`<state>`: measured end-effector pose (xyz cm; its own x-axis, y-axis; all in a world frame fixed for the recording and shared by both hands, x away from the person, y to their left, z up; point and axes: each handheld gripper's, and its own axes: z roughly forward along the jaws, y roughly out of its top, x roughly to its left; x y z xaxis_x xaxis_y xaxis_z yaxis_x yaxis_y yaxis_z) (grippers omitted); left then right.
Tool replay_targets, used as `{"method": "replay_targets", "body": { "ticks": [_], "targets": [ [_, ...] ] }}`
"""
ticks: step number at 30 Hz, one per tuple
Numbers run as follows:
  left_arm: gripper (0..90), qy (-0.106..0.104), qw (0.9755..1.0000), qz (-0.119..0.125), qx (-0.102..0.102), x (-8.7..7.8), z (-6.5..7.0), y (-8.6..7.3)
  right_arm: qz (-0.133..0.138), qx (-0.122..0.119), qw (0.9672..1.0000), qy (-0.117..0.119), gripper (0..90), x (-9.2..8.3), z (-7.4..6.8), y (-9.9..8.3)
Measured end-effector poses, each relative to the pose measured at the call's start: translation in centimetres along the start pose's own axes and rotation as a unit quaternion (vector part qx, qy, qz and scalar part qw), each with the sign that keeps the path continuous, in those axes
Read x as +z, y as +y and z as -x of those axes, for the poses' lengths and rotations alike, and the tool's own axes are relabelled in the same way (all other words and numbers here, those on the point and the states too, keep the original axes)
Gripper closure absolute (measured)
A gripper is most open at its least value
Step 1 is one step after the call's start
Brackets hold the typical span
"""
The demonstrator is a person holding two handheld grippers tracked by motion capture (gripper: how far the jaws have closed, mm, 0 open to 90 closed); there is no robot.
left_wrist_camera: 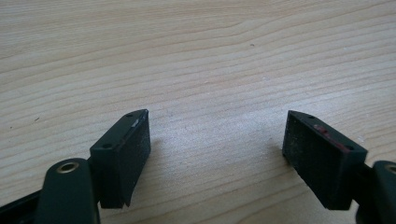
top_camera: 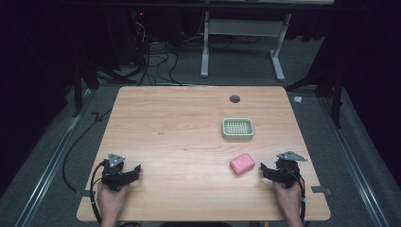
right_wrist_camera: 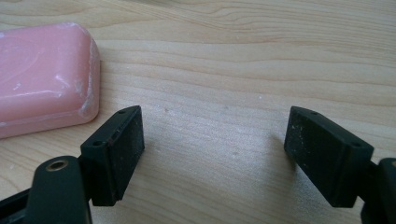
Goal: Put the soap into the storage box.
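High view: at the bottom of the frame, the left gripper (top_camera: pixel 135 170) rests low on the wooden table (top_camera: pixel 179 127) in the lower left, held by a hand, its jaws spread with nothing between them. The left gripper view agrees, with bare wood grain in the gap between the two black pads (left_wrist_camera: pixel 135 149). In the lower right of the high view the right gripper (top_camera: pixel 265 171) also sits on the table, jaws spread and empty, pointing toward the pink soap bar (top_camera: pixel 242 163) just beside it. In the right gripper view the soap bar (right_wrist_camera: pixel 42 77) lies in the upper left of the frame, close to the left jaw but not between the jaws and not touching them.

Farther up, right of centre in the high view, stands the pale green soap dish (top_camera: pixel 238 128), empty and well apart from the soap. Beyond it a small dark hole (top_camera: pixel 234 99) marks the far edge of the table.

By my reading, the work is putting the soap in the dish, and nothing is done yet: grasping, carrying and setting down all remain.
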<state>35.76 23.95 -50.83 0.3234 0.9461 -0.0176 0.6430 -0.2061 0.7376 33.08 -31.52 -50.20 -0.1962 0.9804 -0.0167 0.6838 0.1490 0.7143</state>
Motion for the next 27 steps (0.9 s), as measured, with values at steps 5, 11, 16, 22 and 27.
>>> {"method": "replay_targets", "body": {
  "ticks": [5, 11, 16, 22, 27],
  "targets": [
    [23.8, -0.001, 1.0000, 0.000, 0.000, -0.01, -0.01, 0.00, 0.000, 0.001, 1.0000, -0.001, 20.6, 0.01, -0.03, 0.01],
    [23.8, -0.001, 1.0000, 0.000, 0.000, -0.01, -0.02, 0.00, 0.000, 0.003, 1.0000, -0.003, 20.9, 0.00, -0.08, 0.01],
    [23.9, -0.001, 1.0000, 0.000, 0.000, 0.00, -0.01, 0.00, -0.001, 0.003, 1.0000, -0.003, 20.4, -0.01, -0.08, 0.01],
    [23.8, 0.000, 1.0000, 0.000, 0.000, 0.00, 0.00, 0.00, -0.002, -0.001, 1.0000, 0.003, 17.5, 0.06, -0.12, 0.02],
    [23.8, 0.000, 1.0000, -0.001, 0.000, -0.01, 0.00, 0.01, -0.004, 0.000, 1.0000, 0.007, 15.8, 0.07, -0.11, 0.04]
  ]
}}
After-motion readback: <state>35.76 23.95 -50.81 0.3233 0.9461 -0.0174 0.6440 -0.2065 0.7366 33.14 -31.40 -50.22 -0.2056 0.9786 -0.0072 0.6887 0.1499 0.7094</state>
